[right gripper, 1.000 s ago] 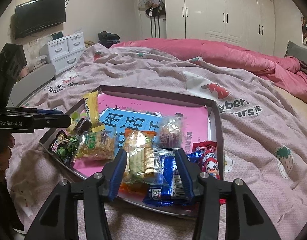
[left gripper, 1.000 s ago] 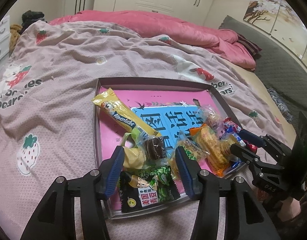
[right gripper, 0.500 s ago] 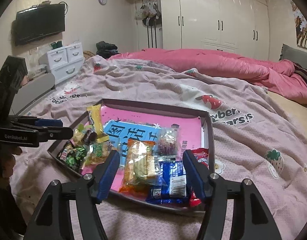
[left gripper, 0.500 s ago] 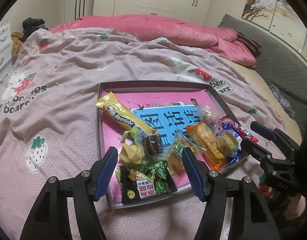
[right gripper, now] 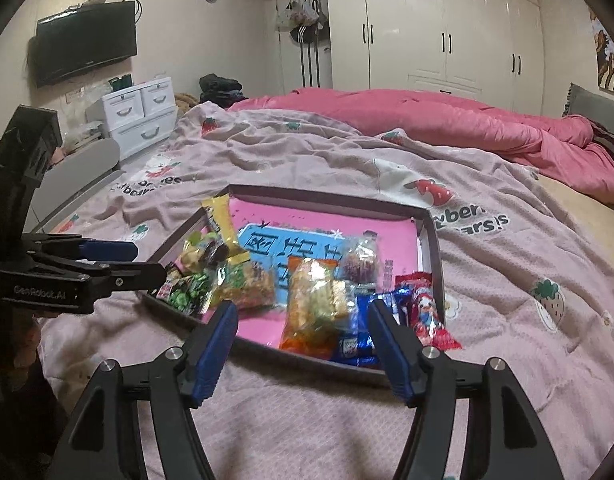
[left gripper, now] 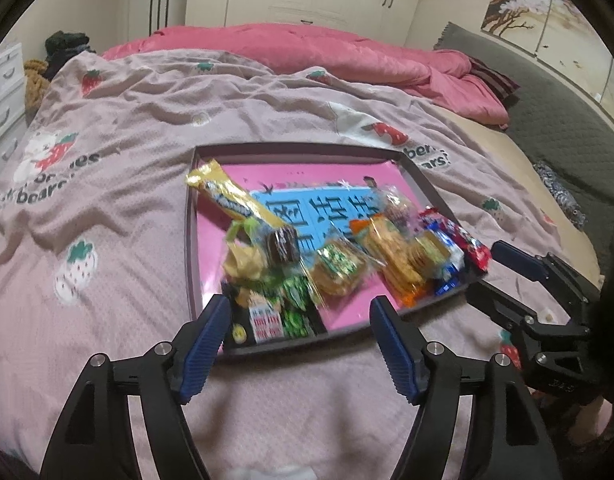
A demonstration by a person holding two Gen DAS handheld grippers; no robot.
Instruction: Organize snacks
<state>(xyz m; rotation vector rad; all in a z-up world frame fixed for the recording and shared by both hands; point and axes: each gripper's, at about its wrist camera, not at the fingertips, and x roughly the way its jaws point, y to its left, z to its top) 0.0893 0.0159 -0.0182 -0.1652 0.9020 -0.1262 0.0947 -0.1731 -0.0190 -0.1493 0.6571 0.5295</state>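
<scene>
Both grippers have been pulled back from the tray since the earlier frames, and their jaws have been spread wider. Left gripper [left gripper: 301, 338] is held over the bedspread [left gripper: 115, 208] just short of the tray's near edge, blue pads [left gripper: 205, 336] set wide apart, nothing pinched. Right gripper [right gripper: 303, 342] is held likewise before the tray's near rim, spread wide and empty. Dark-rimmed tray [left gripper: 189, 240] with a pink and blue printed floor is laid on the pink strawberry-print bedspread. Snacks are clustered along its near side: a long yellow bar [left gripper: 235, 200] slanted at the left, a round chocolate cake [left gripper: 282, 245] in clear wrap, a yellow-green packet [left gripper: 243, 260], a green pea packet [left gripper: 279, 314] at the near left corner, a green-labelled clear pack [left gripper: 337, 268], an orange cracker pack [right gripper: 313, 306] in the middle, a blue wrapper [right gripper: 359, 340] and a red candy packet [right gripper: 427, 314] lying over the right rim. Some motion blur is seen in the left view. A pink quilt [right gripper: 447, 120] is bunched at the far side.
</scene>
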